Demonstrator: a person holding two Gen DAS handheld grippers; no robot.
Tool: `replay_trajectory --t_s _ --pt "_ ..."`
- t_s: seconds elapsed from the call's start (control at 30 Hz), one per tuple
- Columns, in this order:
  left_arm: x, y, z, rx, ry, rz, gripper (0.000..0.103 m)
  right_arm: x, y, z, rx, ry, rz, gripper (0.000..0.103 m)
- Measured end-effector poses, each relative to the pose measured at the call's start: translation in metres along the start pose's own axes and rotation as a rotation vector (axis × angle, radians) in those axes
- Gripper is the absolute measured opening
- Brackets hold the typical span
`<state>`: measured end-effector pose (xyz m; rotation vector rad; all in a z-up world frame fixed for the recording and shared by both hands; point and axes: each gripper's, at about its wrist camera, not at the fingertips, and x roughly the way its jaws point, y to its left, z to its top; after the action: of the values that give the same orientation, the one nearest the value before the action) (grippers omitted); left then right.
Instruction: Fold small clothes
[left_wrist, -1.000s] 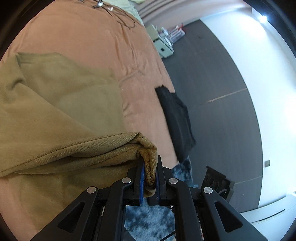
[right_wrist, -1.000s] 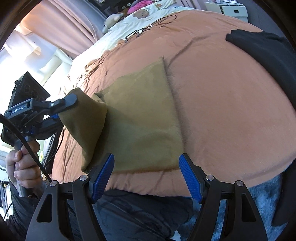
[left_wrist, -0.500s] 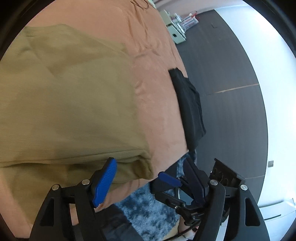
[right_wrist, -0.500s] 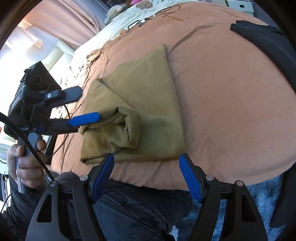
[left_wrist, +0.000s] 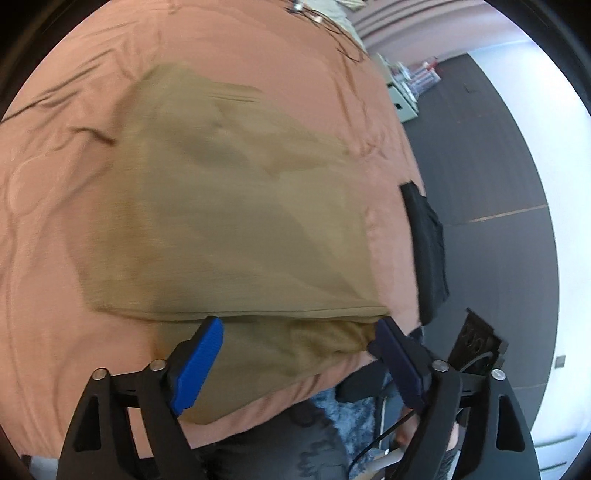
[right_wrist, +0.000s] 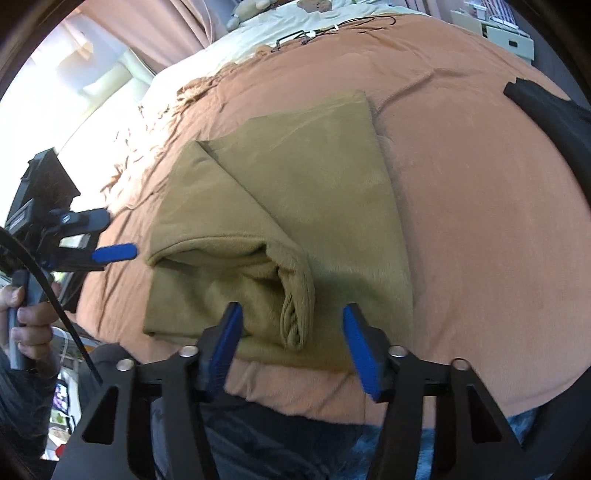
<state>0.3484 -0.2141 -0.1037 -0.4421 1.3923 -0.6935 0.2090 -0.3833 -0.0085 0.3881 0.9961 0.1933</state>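
Since a second ago: left fingers (left_wrist: 295, 354) let go, now spread; olive garment (right_wrist: 295, 206) lies folded on bed (right_wrist: 480, 221); right fingers (right_wrist: 291, 339) spread over sleeve cuff, ready to tidy

Both wrist views close above olive garment (left_wrist: 236, 229) (right_wrist: 295, 206).

A salmon-orange bedspread (right_wrist: 461, 221) fills the middle; cream bedding (right_wrist: 258, 40) with tangled cables (right_wrist: 332, 29) lies at twelve o'clock; white drawers (right_wrist: 509, 37) at one o'clock.
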Motion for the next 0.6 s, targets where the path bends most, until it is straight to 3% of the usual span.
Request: replay_trajectory --t_s 0.1,0.27,0.4,0.6 --pt "-0.004 0.014 -0.002 -0.023 0.008 0.02 0.087 0.007 0.006 0.004 -0.007 -0.005 -0.023 0.036" --pt "-0.001 0.031 -0.006 -0.072 0.03 0.027 0.087 0.006 0.008 0.005 0.012 -0.023 -0.041 0.009" --pt "0.009 0.036 -0.008 -0.093 0.052 0.014 0.087 0.004 0.008 0.0 0.014 -0.038 -0.035 0.006" --pt "0.028 0.037 -0.002 -0.174 0.023 -0.074 0.087 -0.002 0.007 -0.007 0.024 -0.052 -0.015 0.006"
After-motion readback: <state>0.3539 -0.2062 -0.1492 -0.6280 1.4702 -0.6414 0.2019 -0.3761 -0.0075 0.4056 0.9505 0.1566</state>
